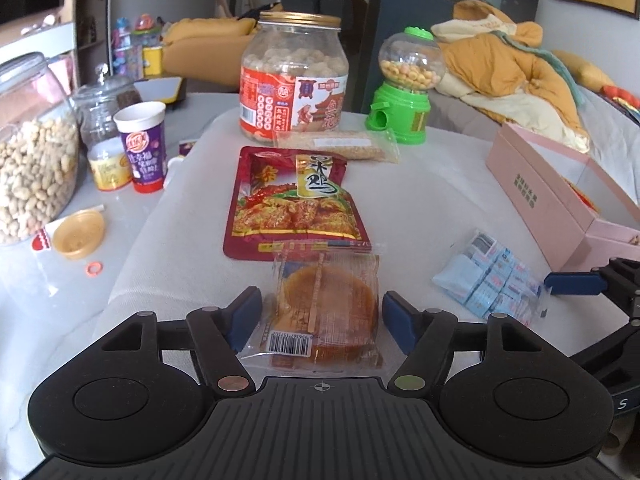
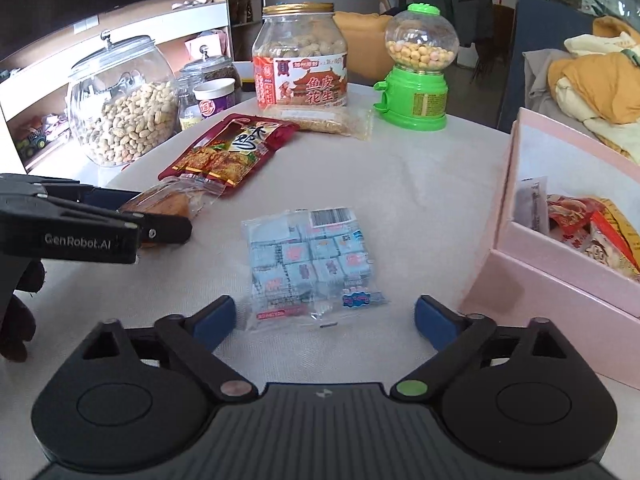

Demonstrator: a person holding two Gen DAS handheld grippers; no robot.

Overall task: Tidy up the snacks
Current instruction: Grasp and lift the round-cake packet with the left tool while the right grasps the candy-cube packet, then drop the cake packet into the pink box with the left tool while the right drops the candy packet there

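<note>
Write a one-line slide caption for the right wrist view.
Right tool open just short of the blue candy pack, pink box alongside, left tool at the wrapped pastry.

4 snack packs, 4 jars
</note>
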